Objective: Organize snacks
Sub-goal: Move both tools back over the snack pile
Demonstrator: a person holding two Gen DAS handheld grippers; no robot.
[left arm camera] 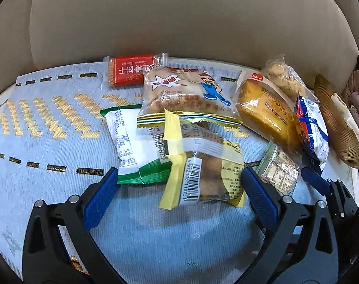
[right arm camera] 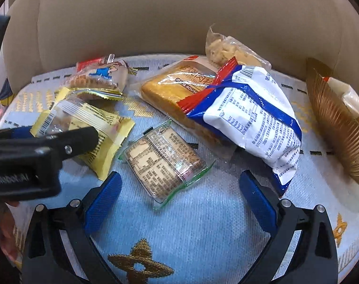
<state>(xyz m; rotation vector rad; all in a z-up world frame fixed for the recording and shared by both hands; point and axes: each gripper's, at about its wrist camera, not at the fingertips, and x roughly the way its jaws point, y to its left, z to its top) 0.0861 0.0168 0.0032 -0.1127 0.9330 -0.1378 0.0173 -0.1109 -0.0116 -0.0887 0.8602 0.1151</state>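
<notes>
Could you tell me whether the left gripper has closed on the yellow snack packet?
No, the left gripper is open, straddling the yellow snack packet without squeezing it.

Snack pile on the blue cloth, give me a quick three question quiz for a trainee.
1. True or false: the left gripper is shut on the yellow packet.
2. Which snack lies between the right gripper's open fingers: A red biscuit pack, B clear green-edged packet, C gold fluted dish?
3. Fill in: the blue and white bag leans on the ____ cake pack.

Key: 1 false; 2 B; 3 orange.
</notes>
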